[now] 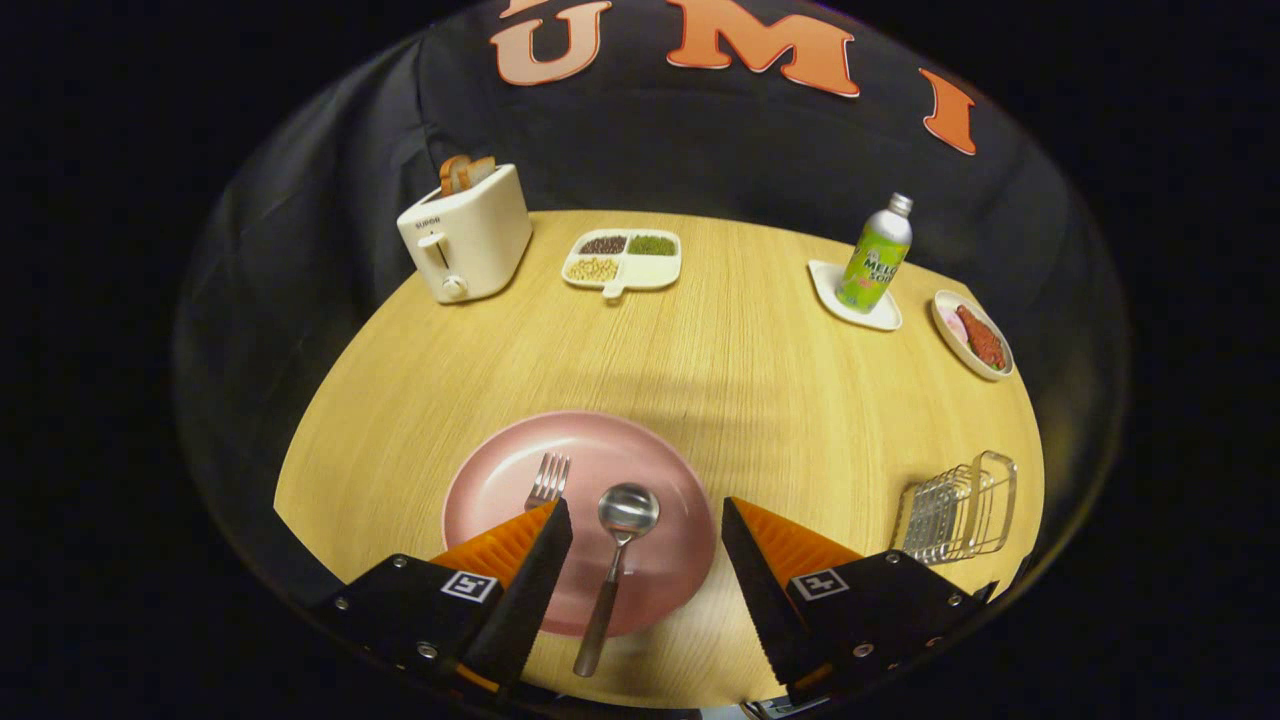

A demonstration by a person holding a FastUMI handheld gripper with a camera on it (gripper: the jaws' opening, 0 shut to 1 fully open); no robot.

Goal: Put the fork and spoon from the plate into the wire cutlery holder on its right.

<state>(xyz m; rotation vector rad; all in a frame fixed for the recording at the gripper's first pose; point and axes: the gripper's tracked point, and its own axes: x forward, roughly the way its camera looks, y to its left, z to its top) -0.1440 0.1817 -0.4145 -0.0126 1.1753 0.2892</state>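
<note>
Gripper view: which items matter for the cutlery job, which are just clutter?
Job:
- fork on pink plate
- spoon on the plate, between the open tool's fingers
- wire cutlery holder, right of the plate

Clutter:
- toaster with bread
- divided snack dish
- green bottle on its white coaster
- small food dish

fork handle hidden behind left fingers

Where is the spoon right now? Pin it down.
In the gripper view, the spoon lies on the pink plate between the open gripper's fingers, right of the fork, handle overhanging the near rim.
</note>
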